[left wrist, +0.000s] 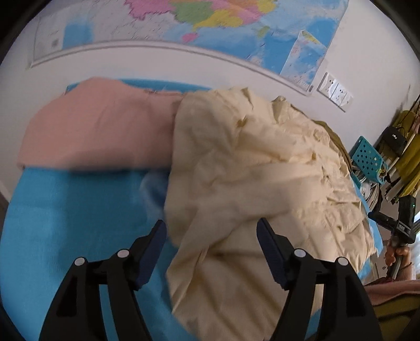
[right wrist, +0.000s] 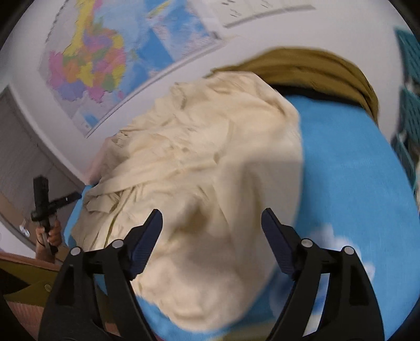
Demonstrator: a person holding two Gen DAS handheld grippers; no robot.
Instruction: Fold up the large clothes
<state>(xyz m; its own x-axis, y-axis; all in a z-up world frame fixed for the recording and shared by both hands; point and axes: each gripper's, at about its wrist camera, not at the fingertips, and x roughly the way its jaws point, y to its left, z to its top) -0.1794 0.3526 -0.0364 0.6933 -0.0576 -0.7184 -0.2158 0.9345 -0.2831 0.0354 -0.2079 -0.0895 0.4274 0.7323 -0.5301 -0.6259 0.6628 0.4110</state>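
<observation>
A crumpled cream garment (left wrist: 249,162) lies in a heap on the blue table cover (left wrist: 65,223). My left gripper (left wrist: 211,223) hangs over its near left edge, jaws wide apart, pads touching no cloth. In the right wrist view the same cream garment (right wrist: 210,157) fills the middle. My right gripper (right wrist: 211,212) hovers over its near side, open, with nothing pinched. A folded pink garment (left wrist: 99,128) lies at the back left of the table. An olive-brown garment (right wrist: 315,68) sits behind the cream one.
A map (left wrist: 183,23) hangs on the wall behind the table, with wall sockets (left wrist: 334,90) to its right. A teal perforated basket (left wrist: 367,157) and hanging clothes stand at the right. A hand (right wrist: 51,233) holds the other gripper's handle at the left edge.
</observation>
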